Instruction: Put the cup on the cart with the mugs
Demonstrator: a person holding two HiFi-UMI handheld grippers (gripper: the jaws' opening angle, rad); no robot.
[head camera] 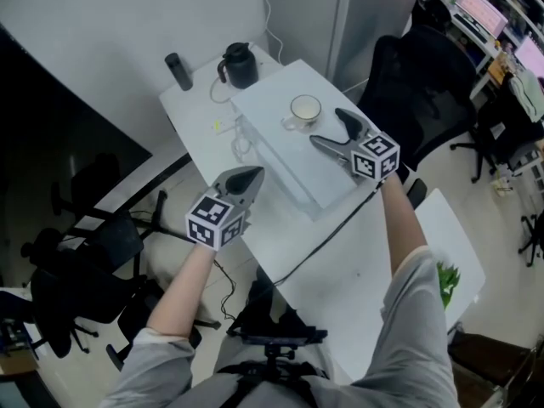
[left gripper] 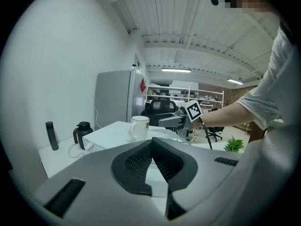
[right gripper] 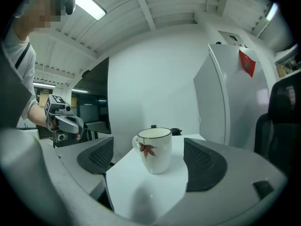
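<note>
Now the cup [right gripper: 155,149] stands free on the white top [head camera: 280,155], between the spread jaws of the right gripper [head camera: 326,127]. A careless sideways withdrawal could tip it. The left gripper [head camera: 251,175] has its jaws pressed together, empty.

no lettering, label or number can be read.

White wall [head camera: 102,24] all round, pale floor [head camera: 489,215]. Blk office chairs [head camera: 399,75] on both sides. Tall grey fridge-looking cabinet [left gripper: 113,95] w/ a red sticker [right gripper: 248,62]. Ribbed ceiling [left gripper: 188,46] w/ strip light [left gripper: 176,70], shelving [left gripper: 188,91] at the back, green plant [left gripper: 233,145] nearby.
</note>
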